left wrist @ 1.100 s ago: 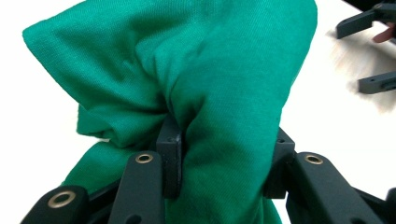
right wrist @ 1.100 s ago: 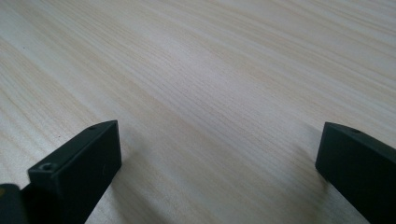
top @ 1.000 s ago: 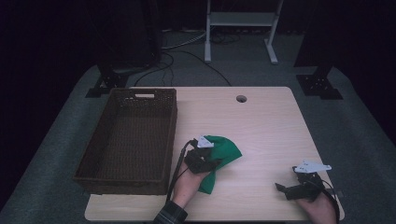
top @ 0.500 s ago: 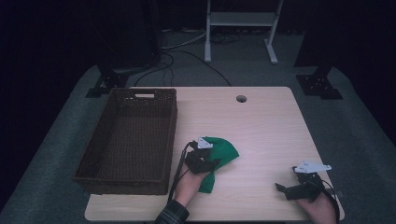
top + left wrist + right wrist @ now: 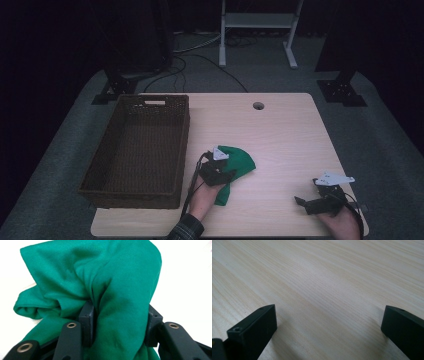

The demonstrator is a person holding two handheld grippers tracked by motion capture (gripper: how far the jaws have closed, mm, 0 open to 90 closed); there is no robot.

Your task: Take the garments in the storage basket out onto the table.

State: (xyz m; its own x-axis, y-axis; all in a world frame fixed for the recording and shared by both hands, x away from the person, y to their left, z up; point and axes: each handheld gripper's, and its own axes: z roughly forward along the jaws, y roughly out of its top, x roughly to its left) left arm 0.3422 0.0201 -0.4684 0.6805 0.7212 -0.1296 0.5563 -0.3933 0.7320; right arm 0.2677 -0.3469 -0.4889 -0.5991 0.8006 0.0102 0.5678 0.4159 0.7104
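Observation:
A crumpled green cloth lies on the pale wooden table, just right of the basket. My left gripper sits on the cloth's near side. In the left gripper view a thick fold of the cloth fills the gap between the jaws of that gripper and touches both pads. Those jaws have just been opening, with the fold still between them. My right gripper rests near the table's front right corner. In the right gripper view it stands open over bare wood.
A dark brown wicker basket with nothing in it stands along the table's left side. A round cable hole is at the table's far edge. Beyond the table are a white frame's legs and cables on the dark floor.

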